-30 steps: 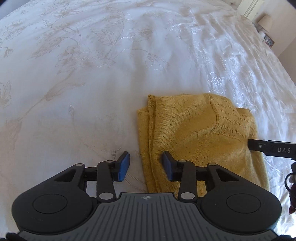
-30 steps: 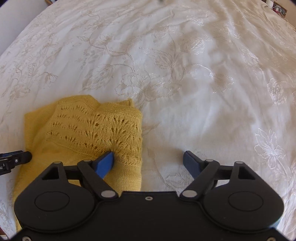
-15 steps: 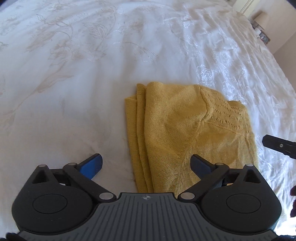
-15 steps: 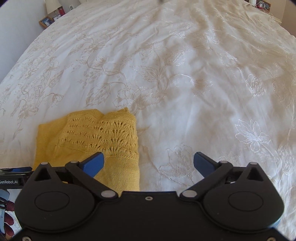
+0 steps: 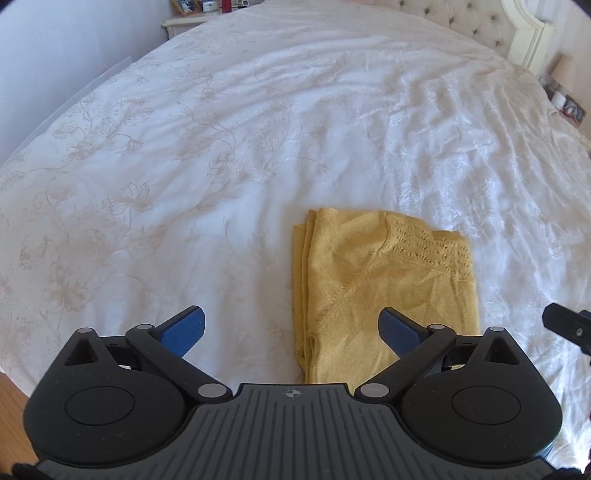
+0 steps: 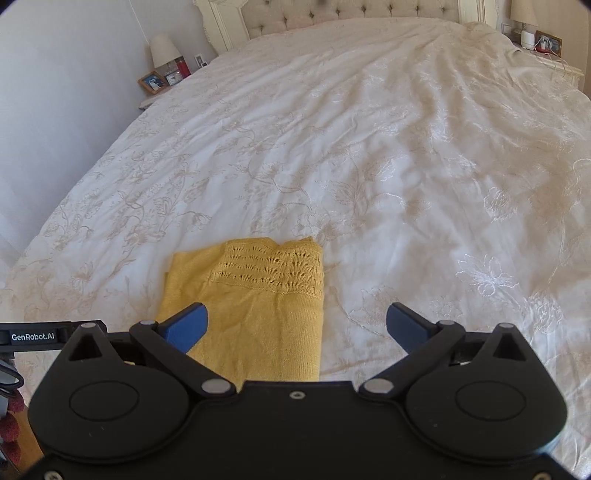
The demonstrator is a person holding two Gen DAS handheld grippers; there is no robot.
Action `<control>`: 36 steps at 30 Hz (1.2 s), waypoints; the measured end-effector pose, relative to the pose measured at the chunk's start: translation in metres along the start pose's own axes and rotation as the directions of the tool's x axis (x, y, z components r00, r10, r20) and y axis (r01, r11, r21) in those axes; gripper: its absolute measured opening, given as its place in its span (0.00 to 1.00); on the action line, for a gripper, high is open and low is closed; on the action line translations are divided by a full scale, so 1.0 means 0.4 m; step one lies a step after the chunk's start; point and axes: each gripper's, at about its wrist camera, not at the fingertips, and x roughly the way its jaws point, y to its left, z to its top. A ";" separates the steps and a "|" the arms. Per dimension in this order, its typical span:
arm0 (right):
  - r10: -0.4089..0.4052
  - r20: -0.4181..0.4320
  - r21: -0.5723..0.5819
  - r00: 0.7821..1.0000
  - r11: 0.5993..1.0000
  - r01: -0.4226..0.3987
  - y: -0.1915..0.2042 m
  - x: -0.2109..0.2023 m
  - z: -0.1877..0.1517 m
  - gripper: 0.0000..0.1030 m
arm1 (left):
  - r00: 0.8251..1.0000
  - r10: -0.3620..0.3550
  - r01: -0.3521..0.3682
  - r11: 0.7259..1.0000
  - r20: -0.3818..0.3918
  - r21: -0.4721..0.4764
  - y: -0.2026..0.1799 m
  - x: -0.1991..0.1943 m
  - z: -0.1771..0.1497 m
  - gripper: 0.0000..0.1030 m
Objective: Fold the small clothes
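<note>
A folded mustard-yellow knitted garment (image 5: pixel 388 288) lies flat on the white embroidered bedspread (image 5: pixel 221 166), its lace-patterned band toward the far right corner. My left gripper (image 5: pixel 291 317) hovers above its near left edge, blue pads (image 5: pixel 183 328) wide apart and holding nothing. In the right wrist view the same garment (image 6: pixel 266 295) lies low and left, with my right gripper (image 6: pixel 297 310) open and empty above its right edge. Neither gripper touches the cloth. A black part of the other gripper shows at the frame edge in each view.
The bedspread (image 6: pixel 406 166) stretches far ahead to a tufted headboard (image 6: pixel 351 14). A bedside table with a lamp (image 6: pixel 162 48) and photo frames stands at the left wall, another at the far right. Wooden floor (image 5: pixel 11 391) shows below the bed's near edge.
Both grippers have lifted and drawn back from the garment, so more of the bed shows. The left gripper's jaws have gone from narrow to wide; the garment lies still.
</note>
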 end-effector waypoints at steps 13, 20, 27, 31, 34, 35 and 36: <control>0.035 0.102 -0.072 0.994 0.997 -0.027 0.050 -0.185 -0.045 0.99 | 0.997 0.008 -0.005 0.999 0.075 -0.045 0.007 -0.167 -0.066 0.98; 0.024 0.127 -0.083 0.992 0.996 -0.013 0.080 -0.233 -0.096 0.99 | 0.986 0.117 -0.120 0.993 0.120 0.016 0.003 -0.238 -0.105 0.98; -0.034 0.166 -0.137 0.985 0.989 0.057 0.116 -0.270 -0.132 0.99 | 0.979 0.148 -0.165 0.980 0.138 0.113 -0.031 -0.264 -0.141 0.98; -0.044 0.147 -0.140 0.988 0.988 0.065 0.123 -0.285 -0.138 0.99 | 0.987 0.115 -0.129 0.984 0.112 0.125 -0.044 -0.263 -0.165 0.98; -0.078 0.107 -0.129 0.991 0.987 0.092 0.119 -0.284 -0.138 0.99 | 0.991 0.105 -0.115 0.986 0.086 0.124 -0.051 -0.258 -0.182 0.98; -0.098 0.092 -0.129 0.991 0.986 0.109 0.115 -0.282 -0.141 0.99 | 0.992 0.099 -0.108 0.987 0.078 0.120 -0.053 -0.257 -0.189 0.98; -0.109 0.082 -0.130 0.991 0.984 0.119 0.113 -0.281 -0.142 0.99 | 0.993 0.094 -0.102 0.988 0.070 0.117 -0.054 -0.256 -0.193 0.98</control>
